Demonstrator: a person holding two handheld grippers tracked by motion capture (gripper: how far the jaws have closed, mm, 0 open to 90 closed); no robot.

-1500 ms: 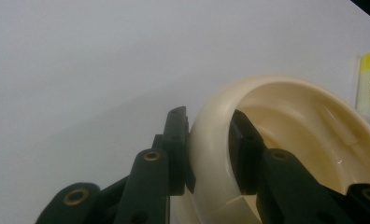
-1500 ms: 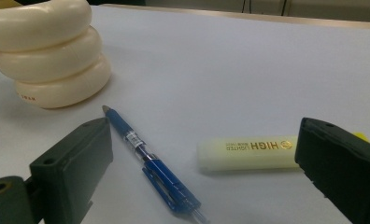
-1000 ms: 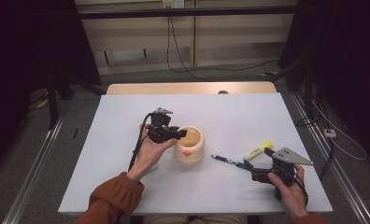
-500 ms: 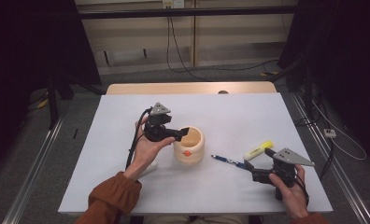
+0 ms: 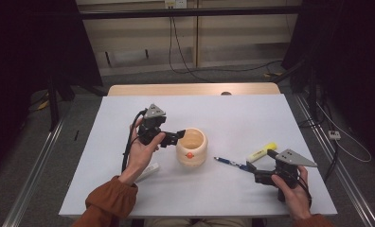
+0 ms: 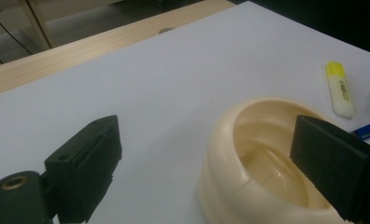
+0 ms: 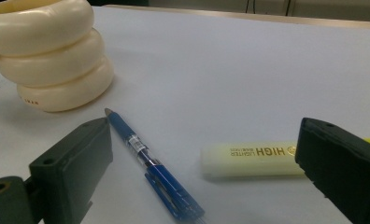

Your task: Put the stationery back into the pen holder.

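Holding my left gripper point(image 5: 175, 138) at the near-left rim of the cream ribbed pen cup point(image 5: 191, 146), I have its jaws standing wide; they have just been opening, and nothing sits between the pads. In the left gripper view one jaw hangs over the cup's point(image 6: 262, 158) mouth and the other over bare white table point(image 6: 174, 74). The cup stands upright mid-table, and what I can see of its hollow looks empty.

It looks like moulded plastic or glazed ceramic: stiff, smooth, probably slippery, and light enough to tip if I push the rim sideways. I would pinch the wall across the rim, one pad inside and one outside.

My right gripper point(image 7: 206, 177) rests low with its jaws spread, a blue ballpoint pen point(image 7: 150, 163) lying loose on the table between them, the pads clear of it. The pen is thin and round, likely to roll, so I would take it mid-barrel. Just beside it lies a yellow highlighter point(image 7: 251, 160) printed "HIGH LIGHTER". Small red lettering at the cup's point(image 7: 52, 56) base is too small to read.
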